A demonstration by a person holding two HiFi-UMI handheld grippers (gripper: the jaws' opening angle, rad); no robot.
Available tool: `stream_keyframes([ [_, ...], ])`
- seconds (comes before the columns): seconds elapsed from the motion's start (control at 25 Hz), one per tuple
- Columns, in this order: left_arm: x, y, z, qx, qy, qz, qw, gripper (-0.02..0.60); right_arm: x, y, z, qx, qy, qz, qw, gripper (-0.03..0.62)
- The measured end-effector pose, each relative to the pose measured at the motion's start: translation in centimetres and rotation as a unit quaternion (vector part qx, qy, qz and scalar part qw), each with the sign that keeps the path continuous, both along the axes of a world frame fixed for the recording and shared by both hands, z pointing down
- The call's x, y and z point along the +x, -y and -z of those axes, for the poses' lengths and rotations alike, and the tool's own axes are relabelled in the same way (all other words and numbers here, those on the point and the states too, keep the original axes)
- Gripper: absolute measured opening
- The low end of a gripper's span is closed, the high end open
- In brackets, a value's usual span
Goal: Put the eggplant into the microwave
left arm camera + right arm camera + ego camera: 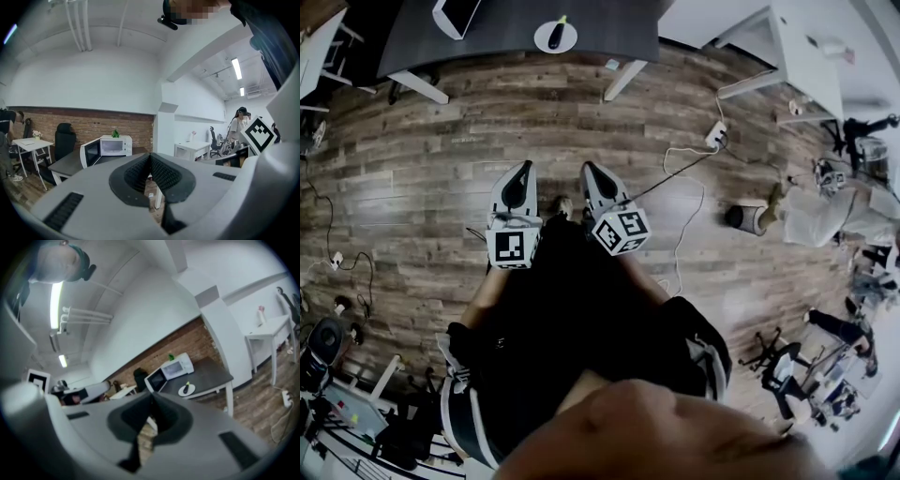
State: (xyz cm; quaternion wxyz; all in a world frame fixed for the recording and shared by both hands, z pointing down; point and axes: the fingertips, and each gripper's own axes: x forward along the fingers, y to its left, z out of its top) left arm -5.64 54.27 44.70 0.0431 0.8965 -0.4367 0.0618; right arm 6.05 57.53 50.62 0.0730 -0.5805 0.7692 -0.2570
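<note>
Hovering over wood floor (431,141), well short of table (497,37), left gripper (525,169) jaws pressed together, nothing gripped, right gripper (587,169) likewise closed and empty, eggplant (556,35) laid on plate (541,38) on table, microwave (115,146) near it, door swung open.

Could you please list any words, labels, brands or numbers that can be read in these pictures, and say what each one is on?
No text can be read.
Left marker cube, right marker cube: square patterns only, no letters.
Microwave: any print is too small to read.
</note>
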Motion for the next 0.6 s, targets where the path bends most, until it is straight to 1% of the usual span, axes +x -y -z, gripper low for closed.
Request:
stream_keyframes([
  [0.08,0.1,1.1,-0.3,0.005,0.001,0.000,1.0000,0.037,0.3,0.9,-0.4,-0.003,0.002,-0.002,1.000,0.032],
  [0.32,0.5,5.6,-0.9,-0.012,-0.019,-0.002,0.9997,0.037,0.8,4.9,-1.1,-0.008,-0.001,-0.015,1.000,0.032],
  [0.44,0.4,9.1,-0.7,-0.001,-0.020,-0.010,0.9997,0.037,0.9,7.9,-0.8,-0.006,-0.002,-0.025,1.000,0.032],
  [0.6,0.0,14.1,-0.4,-0.017,-0.029,-0.015,0.9993,0.037,1.0,12.5,-0.3,0.000,-0.002,-0.038,0.999,0.032],
])
